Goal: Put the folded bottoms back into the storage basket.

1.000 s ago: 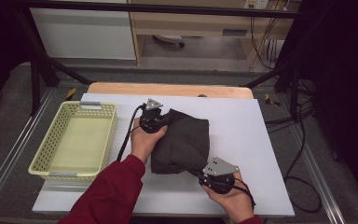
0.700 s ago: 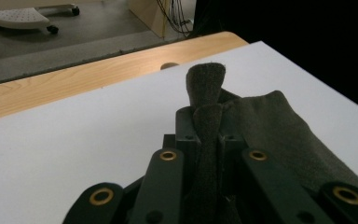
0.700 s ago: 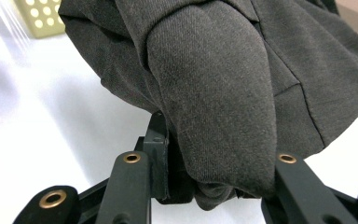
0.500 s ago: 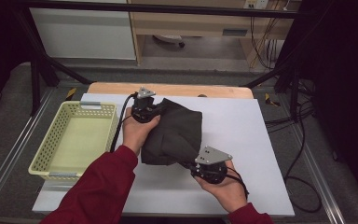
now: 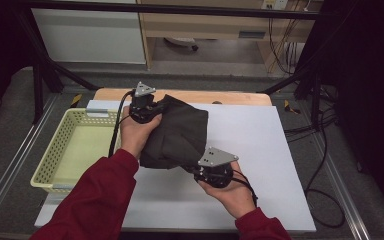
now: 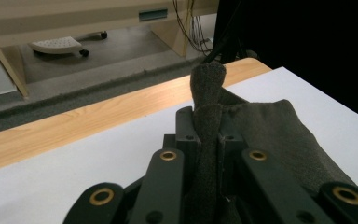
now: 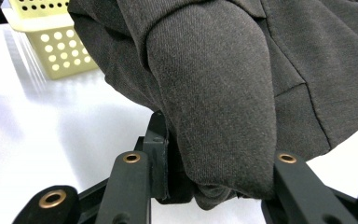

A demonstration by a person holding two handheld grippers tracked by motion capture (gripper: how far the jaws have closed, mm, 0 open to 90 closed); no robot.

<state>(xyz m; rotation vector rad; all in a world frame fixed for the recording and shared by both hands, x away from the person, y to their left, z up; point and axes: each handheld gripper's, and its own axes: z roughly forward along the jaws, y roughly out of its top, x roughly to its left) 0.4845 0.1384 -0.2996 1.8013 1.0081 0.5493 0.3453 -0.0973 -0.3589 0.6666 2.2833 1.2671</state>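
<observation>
Dark grey cloth (image 5: 177, 135) at frame centre, over the white table (image 5: 260, 145) beside a yellow basket (image 5: 75, 150); left gripper (image 5: 147, 112) and right gripper (image 5: 200, 172) each clamp an edge.

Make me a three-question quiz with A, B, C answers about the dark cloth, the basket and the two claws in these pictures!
1. Where is the yellow basket?
A. left of the dark cloth
B. on top of the cloth
C. right of the cloth

2. How many claws are pinching the cloth?
A. none
B. one
C. two

3. What is inside the basket?
A. the cloth
B. nothing to be seen
C. a claw

Answers:
1 A, because in the high view the basket sits at the white table's left edge, beside the cloth.
2 C, because the left claw is shut on a fold of cloth and the right claw is shut on another bunch.
3 B, because the high view shows just its bare bottom.
</observation>
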